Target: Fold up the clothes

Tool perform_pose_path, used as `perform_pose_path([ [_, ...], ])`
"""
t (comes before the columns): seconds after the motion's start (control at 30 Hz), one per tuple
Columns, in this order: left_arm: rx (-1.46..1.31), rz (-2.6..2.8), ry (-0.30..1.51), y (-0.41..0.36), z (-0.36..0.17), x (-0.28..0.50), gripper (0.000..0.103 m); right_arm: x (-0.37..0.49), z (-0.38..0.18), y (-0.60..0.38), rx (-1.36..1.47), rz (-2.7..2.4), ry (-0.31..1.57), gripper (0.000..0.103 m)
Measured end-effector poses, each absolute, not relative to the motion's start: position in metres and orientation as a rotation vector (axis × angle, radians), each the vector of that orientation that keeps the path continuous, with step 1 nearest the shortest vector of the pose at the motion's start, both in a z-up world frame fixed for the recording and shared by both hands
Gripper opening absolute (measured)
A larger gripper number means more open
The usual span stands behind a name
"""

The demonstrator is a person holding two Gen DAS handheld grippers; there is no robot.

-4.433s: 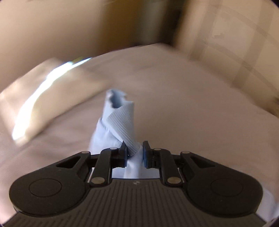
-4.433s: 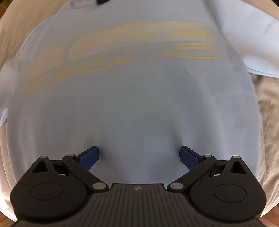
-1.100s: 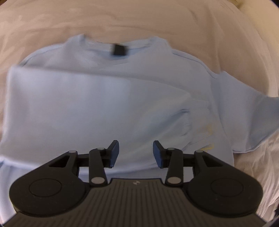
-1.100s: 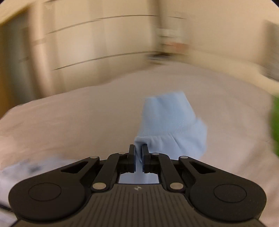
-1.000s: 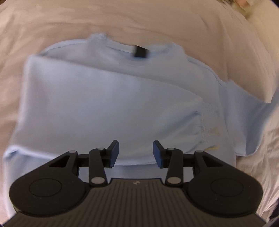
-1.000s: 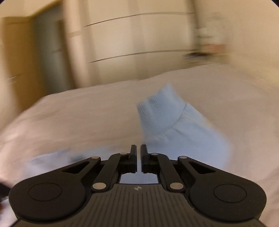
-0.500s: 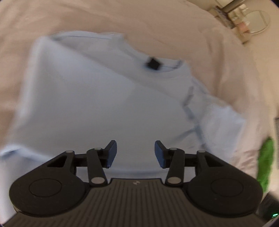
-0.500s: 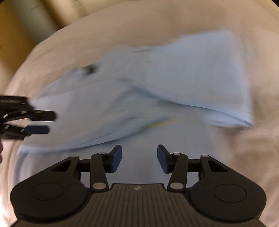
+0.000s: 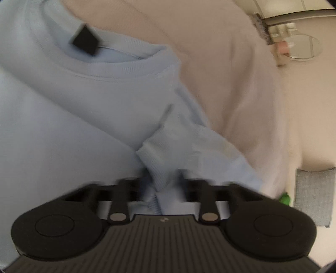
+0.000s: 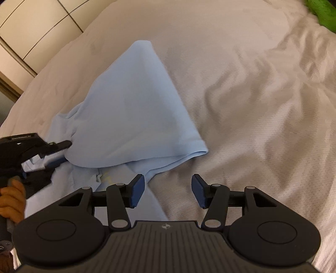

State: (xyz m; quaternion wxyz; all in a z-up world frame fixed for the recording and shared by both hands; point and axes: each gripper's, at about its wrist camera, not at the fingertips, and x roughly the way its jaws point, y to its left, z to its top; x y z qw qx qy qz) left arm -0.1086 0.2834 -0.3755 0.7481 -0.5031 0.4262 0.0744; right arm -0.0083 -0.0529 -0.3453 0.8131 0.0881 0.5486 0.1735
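Note:
A light blue sweatshirt [image 9: 63,126] lies flat on the beige bed sheet [image 10: 252,105], its collar with a black tag [image 9: 85,43] at the upper left of the left wrist view. My left gripper [image 9: 159,182] is shut on the ribbed sleeve cuff [image 9: 156,163], low over the shirt's body. In the right wrist view that left gripper [image 10: 61,153] pinches fabric at the far left, and the folded sleeve [image 10: 130,109] spreads out from it. My right gripper [image 10: 168,193] hovers above the shirt's edge and the sheet. Its jaws are opening and hold nothing.
A green cloth [image 10: 321,12] lies at the bed's far corner, and its tip [image 9: 285,198] shows next to a grey cushion [image 9: 313,195]. A hand [image 10: 10,201] grips the left tool. Wardrobe panels [image 10: 31,27] stand past the bed.
The right gripper let go of the sleeve, opened and tipped down toward the bed. The left gripper moved in close beside the collar and shut on the cuff.

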Motion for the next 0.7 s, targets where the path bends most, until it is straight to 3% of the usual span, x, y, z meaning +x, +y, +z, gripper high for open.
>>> perform_pose_path([
  [0.13, -1.012, 0.082, 0.711, 0.287, -0.313, -0.144, 0.004, -0.006, -0.341, -0.059, 0.202, 0.362, 1.169, 0.052],
  [0.27, -0.758, 0.223, 0.554, 0.317, -0.257, -0.232, 0.005, -0.011, -0.333, -0.05, 0.201, 0.417, 1.157, 0.052],
  [0.37, -0.667, 0.393, 0.691, 0.342, -0.28, -0.278, 0.008, -0.018, -0.332, -0.031, 0.161, 0.482, 1.155, 0.052],
  [0.5, -0.882, 0.524, 0.87, 0.376, -0.356, -0.312, 0.01, -0.036, -0.341, -0.005, -0.005, 0.538, 1.153, 0.052],
  [0.6, -0.954, 0.549, 0.831, 0.376, -0.368, -0.322, 0.009, -0.048, -0.345, 0.008, -0.183, 0.549, 1.123, 0.052],
  [0.7, -0.896, 0.544, 0.751, 0.365, -0.344, -0.33, 0.007, -0.054, -0.343, 0.011, -0.271, 0.572, 1.082, 0.052],
])
